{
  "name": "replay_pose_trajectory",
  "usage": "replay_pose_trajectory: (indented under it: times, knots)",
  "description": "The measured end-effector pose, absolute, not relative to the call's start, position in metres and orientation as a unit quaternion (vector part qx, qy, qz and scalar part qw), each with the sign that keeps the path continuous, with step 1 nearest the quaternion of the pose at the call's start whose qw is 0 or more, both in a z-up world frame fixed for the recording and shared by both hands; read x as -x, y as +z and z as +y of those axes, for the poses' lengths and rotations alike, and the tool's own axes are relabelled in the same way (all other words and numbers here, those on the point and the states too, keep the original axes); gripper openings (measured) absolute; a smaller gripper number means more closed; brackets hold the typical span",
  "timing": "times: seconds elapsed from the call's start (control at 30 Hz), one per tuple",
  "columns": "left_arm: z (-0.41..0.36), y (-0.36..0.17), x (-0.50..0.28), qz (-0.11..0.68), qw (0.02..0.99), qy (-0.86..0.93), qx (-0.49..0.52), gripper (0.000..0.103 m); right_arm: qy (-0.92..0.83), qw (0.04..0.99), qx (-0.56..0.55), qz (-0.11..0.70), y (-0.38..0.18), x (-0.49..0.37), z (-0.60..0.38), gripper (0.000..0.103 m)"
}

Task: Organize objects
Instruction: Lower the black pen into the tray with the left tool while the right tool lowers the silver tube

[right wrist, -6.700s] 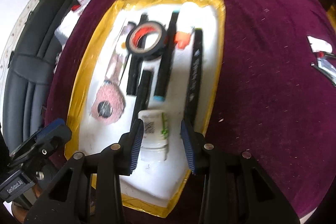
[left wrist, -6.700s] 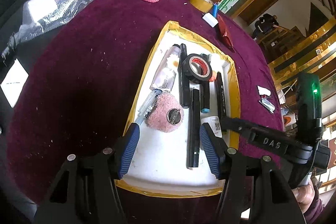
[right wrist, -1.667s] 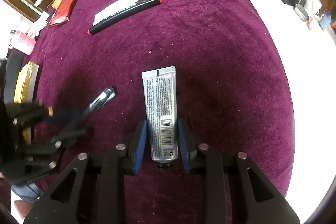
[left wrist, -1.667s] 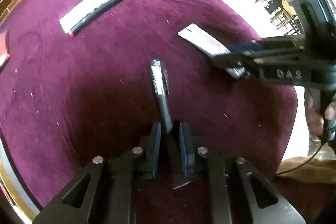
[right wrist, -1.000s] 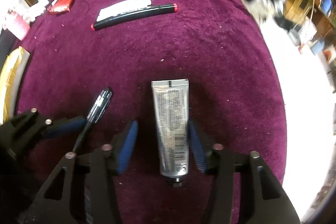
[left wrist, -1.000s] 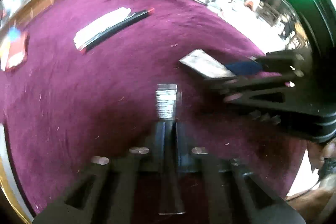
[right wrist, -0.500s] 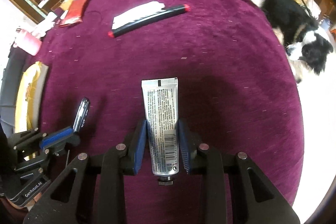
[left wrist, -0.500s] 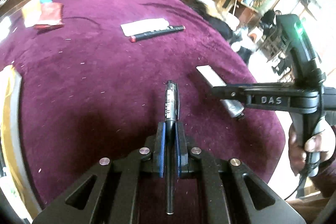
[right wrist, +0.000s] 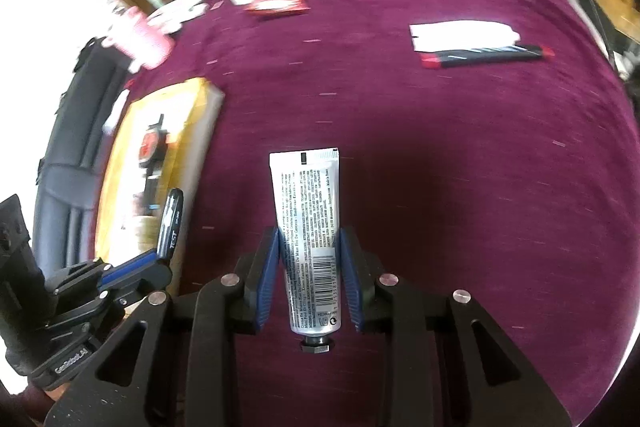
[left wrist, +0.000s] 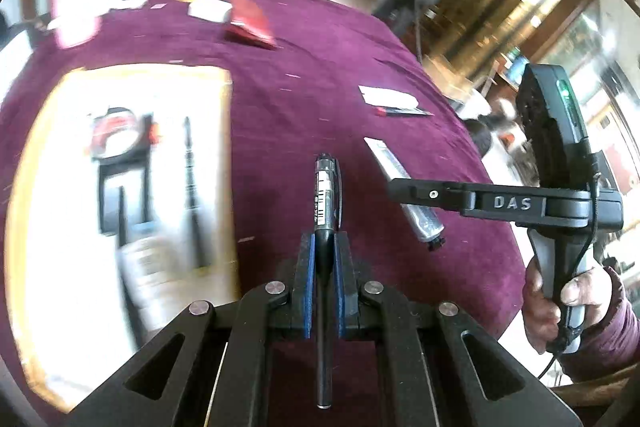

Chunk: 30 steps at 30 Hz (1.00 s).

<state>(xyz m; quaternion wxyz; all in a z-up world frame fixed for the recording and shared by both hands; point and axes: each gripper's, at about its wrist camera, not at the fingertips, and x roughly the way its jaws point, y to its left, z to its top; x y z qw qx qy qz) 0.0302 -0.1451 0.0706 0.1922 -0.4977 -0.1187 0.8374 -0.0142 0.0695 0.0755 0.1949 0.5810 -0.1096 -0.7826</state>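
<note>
Motion blur smears the yellow-rimmed white tray (left wrist: 226, 163) and its contents. The left gripper (left wrist: 323, 259) clamps a black pen (left wrist: 326, 195); the right gripper (right wrist: 310, 267) clamps a silver printed tube (right wrist: 308, 211), both above the maroon velvet tablecloth (right wrist: 460, 155).

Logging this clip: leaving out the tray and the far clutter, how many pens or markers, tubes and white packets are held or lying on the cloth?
Pens or markers: 2 (pen in left claw, red-tipped marker on cloth)
Tubes: 1 (silver tube in right claw)
White packets: 1 (beside the marker)
Total: 4
</note>
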Motion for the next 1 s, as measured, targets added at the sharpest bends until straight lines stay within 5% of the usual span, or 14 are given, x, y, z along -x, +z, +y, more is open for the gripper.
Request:
replay_pose_trajectory:
  times: [0.5, 1.0]
  knots:
    - [-0.276, 0.036, -0.074, -0.15, 0.066, 0.828, 0.537, 0.006, -0.713, 0.302, -0.625, -0.097, 0.055, -0.002, -0.101, 0.028]
    - [-0.276, 0.009, -0.042, -0.157, 0.071, 0.815, 0.554, 0.006, -0.688, 0.295, -0.657, -0.093, 0.029, -0.019, -0.141, 0.028]
